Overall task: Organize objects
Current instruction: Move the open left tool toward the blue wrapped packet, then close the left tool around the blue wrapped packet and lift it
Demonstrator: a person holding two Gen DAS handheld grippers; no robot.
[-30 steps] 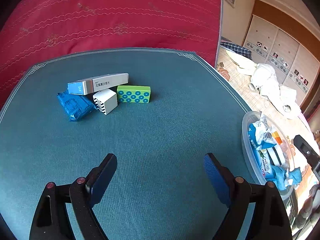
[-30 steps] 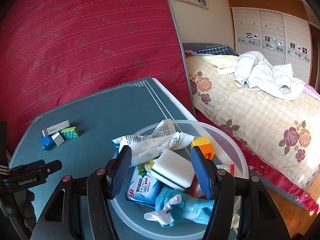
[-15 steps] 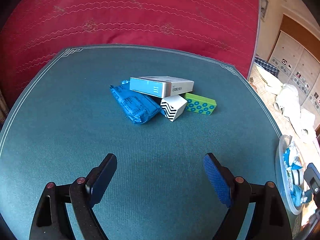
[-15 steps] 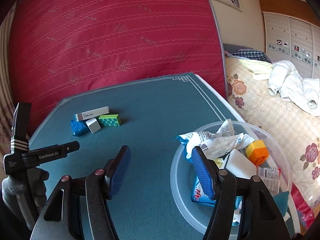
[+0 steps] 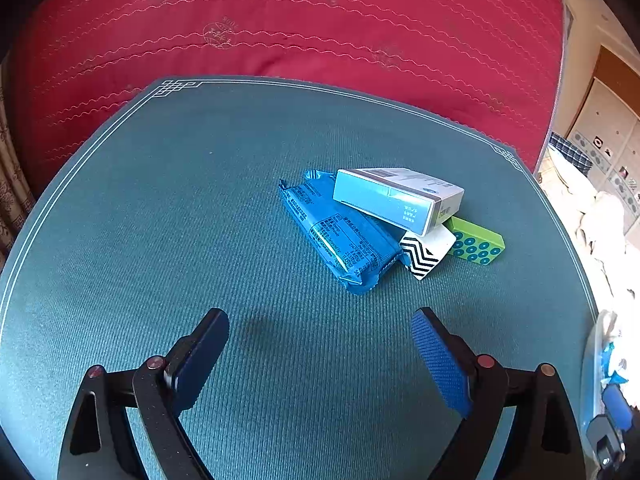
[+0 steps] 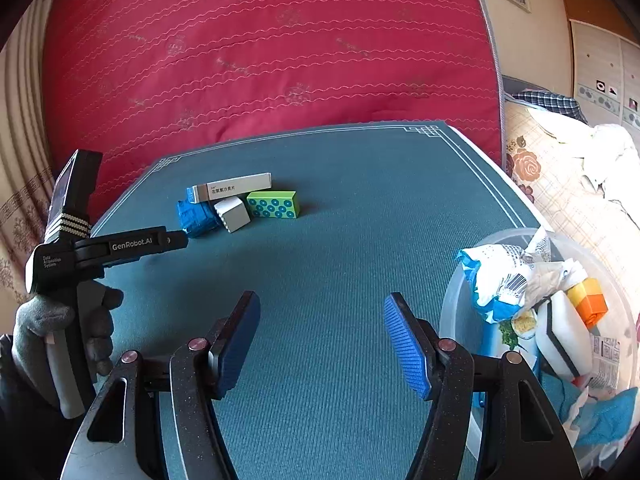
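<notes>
A small pile lies on the green table [image 5: 160, 200]: a blue packet [image 5: 340, 240], a grey-and-blue medicine box [image 5: 396, 200] resting on top, a white block with black zigzags [image 5: 426, 254] and a green dotted block [image 5: 476, 242]. My left gripper [image 5: 320, 352] is open and empty, just short of the pile. The pile also shows in the right wrist view: the packet [image 6: 196, 216], the box [image 6: 230, 188], the white block [image 6: 234, 214], the green block [image 6: 274, 205]. My right gripper [image 6: 322, 340] is open and empty, above the table beside a clear plastic bowl [image 6: 452, 312].
The bowl holds several things: a crumpled snack bag [image 6: 504, 280], an orange block [image 6: 588, 300], a white sponge [image 6: 560, 336] and a blue cloth [image 6: 608, 416]. A red mattress [image 6: 260, 60] stands behind the table. A bed [image 6: 568, 184] lies to the right.
My left gripper has swung left and closer to the pile. My right gripper has moved left, away from above the bowl, and now looks over the table.
</notes>
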